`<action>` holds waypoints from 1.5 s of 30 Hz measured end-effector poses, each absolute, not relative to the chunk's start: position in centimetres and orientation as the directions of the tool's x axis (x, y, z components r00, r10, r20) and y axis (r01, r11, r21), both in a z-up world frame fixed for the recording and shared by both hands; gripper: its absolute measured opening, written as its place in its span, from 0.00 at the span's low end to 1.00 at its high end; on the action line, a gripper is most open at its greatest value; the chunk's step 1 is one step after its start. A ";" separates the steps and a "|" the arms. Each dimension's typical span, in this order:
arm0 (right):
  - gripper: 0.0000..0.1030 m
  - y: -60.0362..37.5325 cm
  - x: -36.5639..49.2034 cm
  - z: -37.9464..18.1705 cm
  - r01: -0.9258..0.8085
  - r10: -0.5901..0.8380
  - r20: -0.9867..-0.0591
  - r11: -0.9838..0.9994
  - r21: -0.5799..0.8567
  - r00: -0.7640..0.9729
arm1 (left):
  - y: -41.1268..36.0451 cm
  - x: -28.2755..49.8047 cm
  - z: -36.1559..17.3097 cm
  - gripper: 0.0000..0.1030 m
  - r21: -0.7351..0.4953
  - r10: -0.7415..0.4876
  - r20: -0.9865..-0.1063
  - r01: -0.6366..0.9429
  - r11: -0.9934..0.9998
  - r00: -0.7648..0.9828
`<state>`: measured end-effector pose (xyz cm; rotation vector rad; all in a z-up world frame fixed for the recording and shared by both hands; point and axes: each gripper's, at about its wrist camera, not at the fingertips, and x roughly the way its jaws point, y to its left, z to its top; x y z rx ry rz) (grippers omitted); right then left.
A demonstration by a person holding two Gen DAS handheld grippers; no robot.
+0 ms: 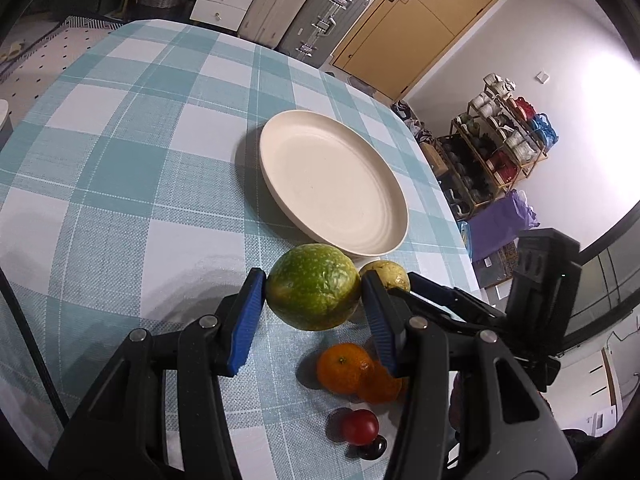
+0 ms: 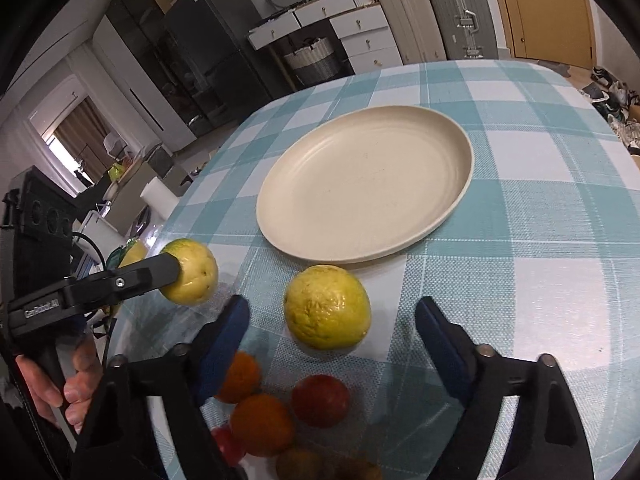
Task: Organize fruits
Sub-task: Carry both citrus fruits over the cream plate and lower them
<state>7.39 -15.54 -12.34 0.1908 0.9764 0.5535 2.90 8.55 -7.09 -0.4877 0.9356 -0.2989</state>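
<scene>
**Green fruit up, plate next**

Checked-cloth counter, one round cream plate, bare. Left tool clamps the mottled green-yellow round fruit above the cloth; looks like it goes onto the plate next. Right tool gapes wide around one yellow round fruit, gripping nothing. Two small oranges, one red tomato.

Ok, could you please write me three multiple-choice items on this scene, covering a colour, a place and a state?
1. The plate is: A cream, B red, C black.
2. The green fruit is: A on the plate, B clamped in the left gripper, C on the floor.
3. The right gripper is: A shut on a tangerine, B open, C shut on the plate.
Key: 1 A, its surface is pale cream; 2 B, it is pinched from both sides; 3 B, its fingers stand wide apart.
</scene>
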 end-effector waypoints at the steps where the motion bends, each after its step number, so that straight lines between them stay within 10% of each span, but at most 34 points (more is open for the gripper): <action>1: 0.76 -15.4 7.5 -12.5 -0.358 0.521 -0.737 0.848 0.390 0.431 | 8.5 2.9 -7.1 0.45 -0.522 -0.448 -0.693 0.036 0.852 0.564; 6: 0.49 -14.7 8.0 -13.4 -0.373 0.537 -0.746 0.835 0.403 0.395 | 8.6 2.9 -7.0 0.45 -0.523 -0.449 -0.692 0.036 0.851 0.565; 45: 0.48 -17.6 12.0 -4.5 -0.412 0.567 -0.595 0.823 0.390 0.569 | 4.7 14.2 -1.3 0.45 -0.487 -0.486 -0.654 0.168 0.857 0.580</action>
